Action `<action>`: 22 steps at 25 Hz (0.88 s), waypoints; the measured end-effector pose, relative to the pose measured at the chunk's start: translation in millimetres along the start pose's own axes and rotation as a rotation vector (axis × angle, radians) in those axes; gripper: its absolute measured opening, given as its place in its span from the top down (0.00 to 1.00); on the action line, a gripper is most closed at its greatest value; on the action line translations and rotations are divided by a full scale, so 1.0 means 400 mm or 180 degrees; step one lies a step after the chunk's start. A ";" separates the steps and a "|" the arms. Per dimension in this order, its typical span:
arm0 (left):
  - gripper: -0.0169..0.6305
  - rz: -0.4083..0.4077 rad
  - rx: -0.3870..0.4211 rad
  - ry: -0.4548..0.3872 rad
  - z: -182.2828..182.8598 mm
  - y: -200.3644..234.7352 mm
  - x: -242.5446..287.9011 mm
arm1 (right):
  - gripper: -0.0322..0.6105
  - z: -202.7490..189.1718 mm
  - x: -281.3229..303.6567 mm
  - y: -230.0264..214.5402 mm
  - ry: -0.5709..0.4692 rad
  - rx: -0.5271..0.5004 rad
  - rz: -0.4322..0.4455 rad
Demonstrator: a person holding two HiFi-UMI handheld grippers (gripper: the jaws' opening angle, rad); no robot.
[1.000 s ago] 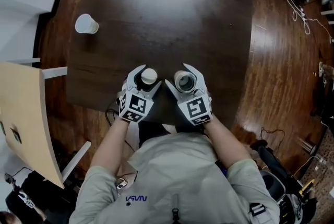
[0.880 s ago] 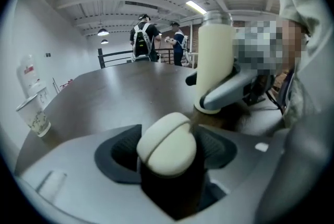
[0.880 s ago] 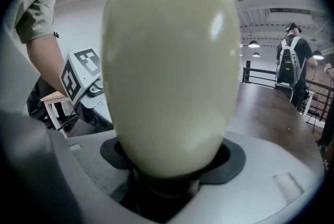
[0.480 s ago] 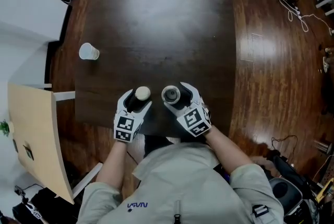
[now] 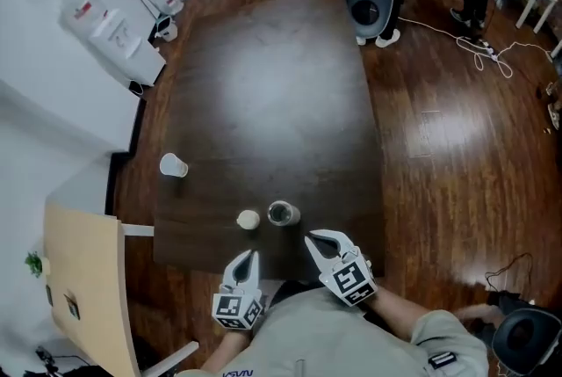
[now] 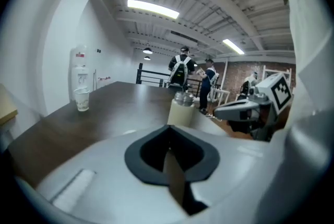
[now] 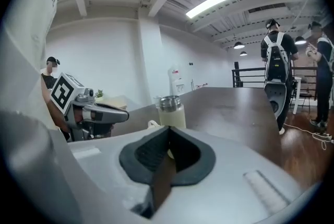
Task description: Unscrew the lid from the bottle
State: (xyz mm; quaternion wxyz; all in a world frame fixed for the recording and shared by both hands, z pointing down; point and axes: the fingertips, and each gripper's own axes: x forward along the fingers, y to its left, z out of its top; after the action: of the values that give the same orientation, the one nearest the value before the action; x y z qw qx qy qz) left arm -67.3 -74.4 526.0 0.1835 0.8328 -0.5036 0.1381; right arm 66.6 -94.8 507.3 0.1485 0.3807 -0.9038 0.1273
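Left claw point(image 5: 251, 256), right claw point(image 5: 316, 237): white shells, black pads, square black-white markers; grey shirt point(image 5: 334, 336).

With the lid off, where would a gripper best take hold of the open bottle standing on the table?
Probably the cream body of the bottle, below the metal neck, with the jaws level across it: it stands upright and its wall is straight. Come from the table's near edge or from the right, since the lid lies close on its left.
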 end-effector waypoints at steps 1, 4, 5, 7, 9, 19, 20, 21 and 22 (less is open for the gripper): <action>0.97 -0.0043 0.0052 -0.0062 0.020 -0.013 0.001 | 0.95 0.022 -0.004 0.004 -0.0065 -0.0019 0.0005; 0.97 -0.0095 0.0145 -0.0253 0.079 -0.031 0.006 | 0.95 0.074 -0.025 0.005 -0.0258 0.0055 -0.0053; 0.97 -0.0094 0.0168 -0.0322 0.097 -0.036 0.006 | 0.95 0.085 -0.033 0.005 -0.0310 0.0097 -0.0069; 0.97 -0.0099 0.0278 -0.0453 0.129 -0.057 0.003 | 0.95 0.100 -0.046 0.003 -0.0384 0.0146 -0.0077; 0.97 -0.0122 0.0355 -0.0555 0.143 -0.091 -0.011 | 0.95 0.097 -0.062 0.003 -0.0396 0.0149 -0.0083; 0.97 0.0045 -0.0130 -0.0694 0.001 -0.177 -0.246 | 0.95 0.007 -0.186 0.152 -0.0266 0.0116 -0.0081; 0.97 0.0061 -0.0118 -0.0729 -0.005 -0.184 -0.273 | 0.95 0.006 -0.202 0.173 -0.0283 0.0104 -0.0079; 0.97 0.0077 -0.0108 -0.0773 -0.009 -0.193 -0.296 | 0.95 0.007 -0.219 0.190 -0.0303 0.0086 -0.0084; 0.97 0.0091 -0.0104 -0.0821 -0.012 -0.203 -0.317 | 0.95 0.009 -0.238 0.204 -0.0323 0.0062 -0.0092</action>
State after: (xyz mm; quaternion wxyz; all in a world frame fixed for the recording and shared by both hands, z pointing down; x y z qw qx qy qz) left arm -53.1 62.2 464.1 0.1288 0.8333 -0.5371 0.0243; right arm 70.2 21.2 459.6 0.1007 0.4010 -0.9033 0.1145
